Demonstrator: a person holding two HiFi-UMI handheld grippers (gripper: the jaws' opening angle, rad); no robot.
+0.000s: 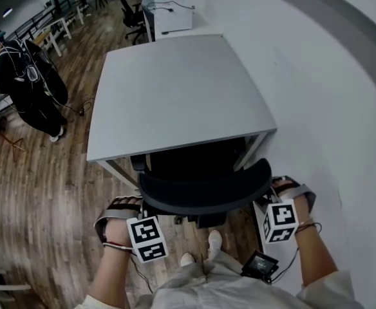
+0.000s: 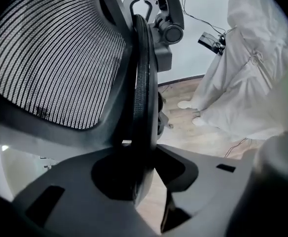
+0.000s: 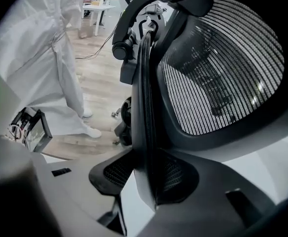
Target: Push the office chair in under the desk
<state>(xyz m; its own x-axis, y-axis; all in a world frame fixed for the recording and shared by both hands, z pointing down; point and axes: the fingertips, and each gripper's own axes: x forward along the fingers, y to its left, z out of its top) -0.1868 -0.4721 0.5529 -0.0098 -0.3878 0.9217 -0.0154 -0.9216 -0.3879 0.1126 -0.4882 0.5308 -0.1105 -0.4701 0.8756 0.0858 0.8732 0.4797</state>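
A black office chair (image 1: pixel 204 188) stands with its seat under the grey desk (image 1: pixel 175 95); only its curved mesh backrest sticks out at the desk's near edge. My left gripper (image 1: pixel 135 206) is shut on the backrest's left end. In the left gripper view the dark backrest rim (image 2: pixel 142 107) runs down between the two jaws of the left gripper (image 2: pixel 144 167), with mesh to its left. My right gripper (image 1: pixel 273 188) is shut on the backrest's right end. The right gripper view shows the rim (image 3: pixel 145 107) wedged in the right gripper (image 3: pixel 149 177), mesh to its right.
A white wall (image 1: pixel 329 76) runs close along the desk's right side. A person in black (image 1: pixel 27 76) stands on the wood floor at the left. Another desk with a white box (image 1: pixel 172 15) and chairs (image 1: pixel 131 15) lies beyond. My feet (image 1: pixel 214 240) are just behind the chair.
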